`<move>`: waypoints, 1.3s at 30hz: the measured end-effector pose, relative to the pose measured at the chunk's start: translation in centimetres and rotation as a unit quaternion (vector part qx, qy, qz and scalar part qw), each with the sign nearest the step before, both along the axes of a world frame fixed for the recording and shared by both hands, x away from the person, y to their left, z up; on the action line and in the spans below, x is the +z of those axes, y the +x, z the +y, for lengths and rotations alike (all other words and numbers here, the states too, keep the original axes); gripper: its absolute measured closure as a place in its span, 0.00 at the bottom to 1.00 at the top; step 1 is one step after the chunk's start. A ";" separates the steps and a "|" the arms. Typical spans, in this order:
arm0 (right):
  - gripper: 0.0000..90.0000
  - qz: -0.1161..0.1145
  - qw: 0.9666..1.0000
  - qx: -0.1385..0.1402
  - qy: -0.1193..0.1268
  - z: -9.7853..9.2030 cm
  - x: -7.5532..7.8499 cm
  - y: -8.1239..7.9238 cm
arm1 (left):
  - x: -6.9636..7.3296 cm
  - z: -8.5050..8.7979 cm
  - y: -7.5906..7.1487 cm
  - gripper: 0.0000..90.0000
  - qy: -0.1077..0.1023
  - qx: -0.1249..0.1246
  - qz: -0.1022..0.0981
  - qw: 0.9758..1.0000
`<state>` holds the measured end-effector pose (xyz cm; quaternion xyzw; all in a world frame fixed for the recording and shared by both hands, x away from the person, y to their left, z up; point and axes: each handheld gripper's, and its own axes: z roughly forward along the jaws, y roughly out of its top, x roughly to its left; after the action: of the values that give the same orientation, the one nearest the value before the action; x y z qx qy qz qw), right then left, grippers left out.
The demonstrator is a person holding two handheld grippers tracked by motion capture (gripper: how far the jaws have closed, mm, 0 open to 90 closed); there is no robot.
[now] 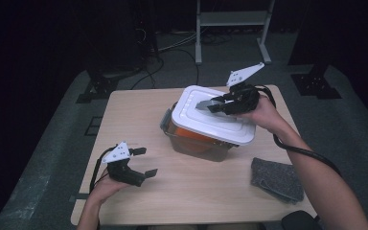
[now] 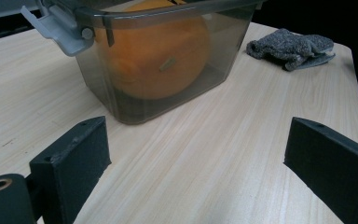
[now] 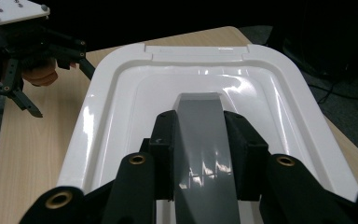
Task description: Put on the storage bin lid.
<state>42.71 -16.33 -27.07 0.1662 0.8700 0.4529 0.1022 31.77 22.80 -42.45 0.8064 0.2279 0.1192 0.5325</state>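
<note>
At the far right of the pale wooden table (image 1: 139, 120), my right claw (image 3: 199, 140) is clamped on the grey plastic latch flap (image 3: 200, 135) over the white lid (image 1: 220, 125) of the smoky plastic box (image 2: 168, 79). I judge the flap stiff and slick, best pinched across its flanks. My left claw (image 1: 143, 162) gapes empty, near left. A grey cloth (image 1: 278, 178) lies near right; dark floor surrounds.

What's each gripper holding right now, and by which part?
The right gripper is shut on the grey latch flap, its pads on the flap's two side edges, above the white lid. The left gripper is open, holding nothing.
</note>
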 end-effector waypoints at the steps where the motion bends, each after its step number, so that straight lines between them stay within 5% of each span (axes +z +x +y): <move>1: 0.73 0.000 1.000 0.002 -0.001 0.2 -0.1 0.1 | 0.0 0.0 0.0 0.06 0.000 0.000 0.000 1.000; 15: 0.73 0.008 1.000 0.022 -0.003 2.6 -1.7 1.2 | 0.1 0.1 -0.1 0.06 -0.003 0.001 -0.001 1.000; 39: 0.73 0.020 0.999 0.025 -0.023 4.0 -4.5 3.0 | 0.1 0.2 0.0 0.06 -0.002 0.002 0.001 1.000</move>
<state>45.75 -12.36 -31.58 0.1507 0.8860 0.4317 0.0769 31.72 23.04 -42.32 0.8048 0.2299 0.1190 0.5342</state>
